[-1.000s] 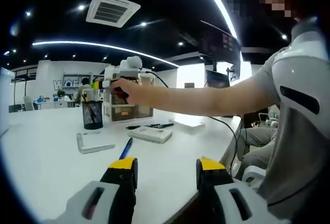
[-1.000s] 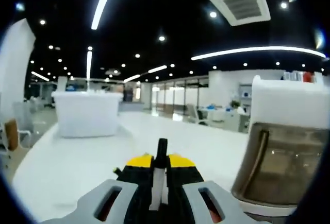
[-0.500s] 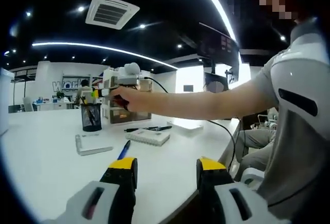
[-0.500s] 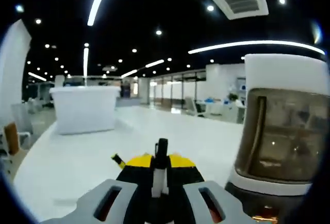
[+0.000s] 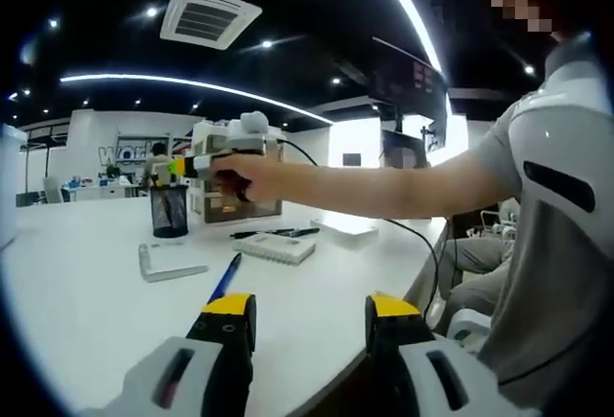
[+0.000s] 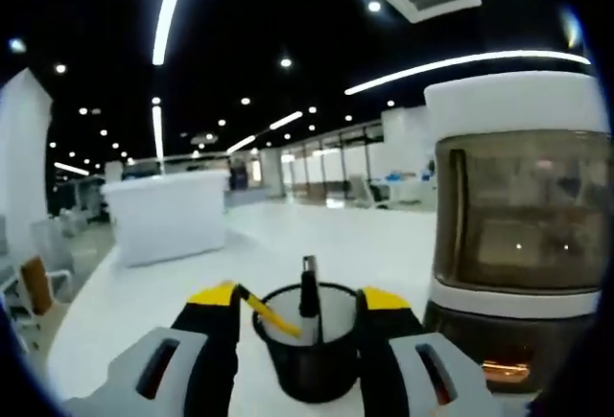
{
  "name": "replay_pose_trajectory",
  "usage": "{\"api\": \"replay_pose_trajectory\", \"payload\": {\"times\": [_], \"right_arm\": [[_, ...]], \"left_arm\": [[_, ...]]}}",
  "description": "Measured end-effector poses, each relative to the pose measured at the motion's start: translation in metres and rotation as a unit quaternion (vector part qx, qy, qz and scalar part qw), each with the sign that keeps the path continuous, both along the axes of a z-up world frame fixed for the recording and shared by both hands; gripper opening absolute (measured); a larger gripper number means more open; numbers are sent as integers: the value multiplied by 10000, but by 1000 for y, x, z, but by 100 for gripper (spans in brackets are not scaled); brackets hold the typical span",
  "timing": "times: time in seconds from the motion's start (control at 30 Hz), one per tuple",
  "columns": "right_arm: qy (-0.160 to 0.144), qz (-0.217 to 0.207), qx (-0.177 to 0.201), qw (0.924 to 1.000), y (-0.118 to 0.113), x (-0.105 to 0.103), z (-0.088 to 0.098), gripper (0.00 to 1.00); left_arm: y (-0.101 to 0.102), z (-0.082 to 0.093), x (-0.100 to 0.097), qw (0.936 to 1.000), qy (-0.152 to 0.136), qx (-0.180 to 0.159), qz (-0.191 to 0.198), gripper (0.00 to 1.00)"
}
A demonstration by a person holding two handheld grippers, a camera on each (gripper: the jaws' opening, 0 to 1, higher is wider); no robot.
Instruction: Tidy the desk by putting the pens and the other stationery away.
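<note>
An open-plan office or showroom: a long white desk (image 5: 86, 312) under a black ceiling with strip lights (image 5: 192, 86) and a cassette air vent (image 5: 209, 16) at 11 o'clock, a monitor (image 5: 403, 149) at 1 o'clock, further white counters (image 6: 168, 214) and glass partitions (lettering on the far wall is unreadable).

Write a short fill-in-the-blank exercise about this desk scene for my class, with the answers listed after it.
1. The right gripper hangs with its jaws ____ above the black mesh pen holder.
2. The blue pen lies flat on the ____ desk.
3. Two dark pens rest on top of the white ____.
4. The left gripper holds ____.

Answers: open; white; notebook; nothing
</note>
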State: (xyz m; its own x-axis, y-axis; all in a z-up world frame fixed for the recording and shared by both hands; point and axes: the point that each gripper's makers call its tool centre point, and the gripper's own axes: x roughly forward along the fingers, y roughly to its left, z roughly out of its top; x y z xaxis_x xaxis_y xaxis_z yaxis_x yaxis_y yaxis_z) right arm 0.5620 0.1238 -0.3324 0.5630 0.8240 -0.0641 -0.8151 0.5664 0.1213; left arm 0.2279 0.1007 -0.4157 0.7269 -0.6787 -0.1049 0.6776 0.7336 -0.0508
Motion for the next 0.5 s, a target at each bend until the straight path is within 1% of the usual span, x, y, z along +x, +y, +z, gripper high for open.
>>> {"api": "replay_pose_trajectory", "payload": {"times": [0.07, 0.17, 0.33, 0.37, 0.43, 0.5], "right_arm": [[-5, -1, 37, 10000, -3, -3, 2, 45], [23, 95, 111, 9999, -11, -13, 5, 45], [98, 165, 276, 9994, -34, -26, 10, 47], [103, 193, 307, 9993, -39, -32, 11, 47], [152, 265, 388, 9988, -48, -56, 11, 45], [226, 382, 464, 9979, -57, -69, 14, 44]], "left_arm": [[-2, 3, 0, 10000, -34, 34, -21, 46], [-6, 5, 0, 9999, -70, 60, -57, 46], [-11, 0, 1, 9998, -27, 177, -48, 46], [-13, -1, 1, 9999, -11, 155, -71, 46], [-17, -1, 1, 9998, 14, 139, -107, 46], [-20, -2, 2, 9998, 45, 161, -136, 46]]}}
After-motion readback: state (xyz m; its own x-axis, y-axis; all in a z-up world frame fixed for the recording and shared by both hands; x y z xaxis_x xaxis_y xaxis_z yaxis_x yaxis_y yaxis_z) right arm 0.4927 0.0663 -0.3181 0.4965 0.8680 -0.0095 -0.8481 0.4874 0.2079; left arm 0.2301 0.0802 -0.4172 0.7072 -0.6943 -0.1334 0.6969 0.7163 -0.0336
